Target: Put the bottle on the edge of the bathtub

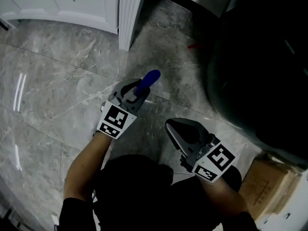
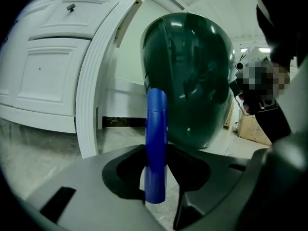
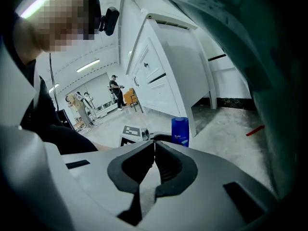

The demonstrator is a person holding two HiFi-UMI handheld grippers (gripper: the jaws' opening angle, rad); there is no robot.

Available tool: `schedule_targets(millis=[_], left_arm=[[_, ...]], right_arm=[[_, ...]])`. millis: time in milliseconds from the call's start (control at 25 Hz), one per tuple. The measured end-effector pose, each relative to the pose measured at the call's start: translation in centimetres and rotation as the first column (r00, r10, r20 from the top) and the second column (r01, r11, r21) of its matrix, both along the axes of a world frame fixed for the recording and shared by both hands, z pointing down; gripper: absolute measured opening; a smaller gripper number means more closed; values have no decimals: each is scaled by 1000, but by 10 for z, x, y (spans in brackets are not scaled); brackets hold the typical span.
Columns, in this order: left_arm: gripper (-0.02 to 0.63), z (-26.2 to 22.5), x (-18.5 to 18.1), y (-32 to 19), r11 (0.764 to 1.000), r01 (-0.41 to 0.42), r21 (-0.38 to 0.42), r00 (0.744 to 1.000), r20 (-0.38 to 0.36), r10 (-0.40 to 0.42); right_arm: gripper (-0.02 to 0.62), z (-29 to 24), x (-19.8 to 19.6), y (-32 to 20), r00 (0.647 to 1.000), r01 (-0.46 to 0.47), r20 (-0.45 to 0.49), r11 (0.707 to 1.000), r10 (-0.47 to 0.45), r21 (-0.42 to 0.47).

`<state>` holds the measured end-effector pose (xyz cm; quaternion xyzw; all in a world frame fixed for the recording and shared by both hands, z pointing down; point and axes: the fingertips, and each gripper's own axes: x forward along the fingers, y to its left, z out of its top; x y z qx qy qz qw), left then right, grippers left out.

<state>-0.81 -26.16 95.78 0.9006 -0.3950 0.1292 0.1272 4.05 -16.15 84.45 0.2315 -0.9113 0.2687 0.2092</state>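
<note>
The left hand-held gripper [image 2: 156,159] is clamped on the slim blue plastic bottle [image 2: 156,114]. Its two dark pads press the bottle's lower part from either side, and a short stub of the base pokes out beneath them. The bottle stands roughly upright across the jaws, rounded top uppermost. In the head view this hand-held gripper [image 1: 133,95] and the bottle [image 1: 148,82] hang over the floor on the open side of the large dark green glossy bathtub [image 1: 262,66], near it but not touching it. In the left gripper view the bathtub's curved outer wall [image 2: 187,76] rises just behind the bottle.

The right hand-held gripper [image 3: 154,147] has its jaws together with nothing between them. In the head view it [image 1: 169,125] sits closer to the bathtub than the left one does, also clear of its wall. Its own view shows the bottle [image 3: 180,130] past its jaw tips, with the tub's dark side [image 3: 262,61] filling the right edge.

The grey veined marble floor [image 1: 57,81] runs out from the foot of the bathtub. A small red object [image 1: 192,45] lies on it close to the tub. Farther from the tub stand a white fluted pillar [image 1: 130,13] and a white panelled cabinet [image 1: 72,4]. A brown cardboard box [image 1: 269,182] sits beside the tub's near end.
</note>
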Motion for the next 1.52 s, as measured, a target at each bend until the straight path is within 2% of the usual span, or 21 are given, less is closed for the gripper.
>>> schedule_targets(millis=[240, 480, 680, 1040, 1280, 1520], left_arm=[[153, 20, 0, -17, 999, 33, 24, 999, -27, -32], [152, 40, 0, -30, 996, 58, 72, 998, -22, -57], [152, 66, 15, -33, 996, 83, 39, 996, -28, -82], [153, 91, 36, -30, 998, 55, -6, 998, 3, -55], [153, 91, 47, -39, 998, 57, -20, 998, -34, -58], [164, 103, 59, -25, 1000, -4, -2, 1000, 7, 4]], right_arm=[[28, 16, 12, -6, 999, -29, -14, 999, 29, -26], [29, 37, 26, -5, 998, -50, -51, 996, 46, -72], [29, 42, 28, 3, 996, -66, -64, 994, 60, -83], [29, 34, 33, 11, 996, -66, -64, 995, 61, -74], [29, 31, 32, 11, 997, -56, -59, 996, 52, -69], [29, 43, 31, 13, 997, -49, -62, 995, 44, -85]])
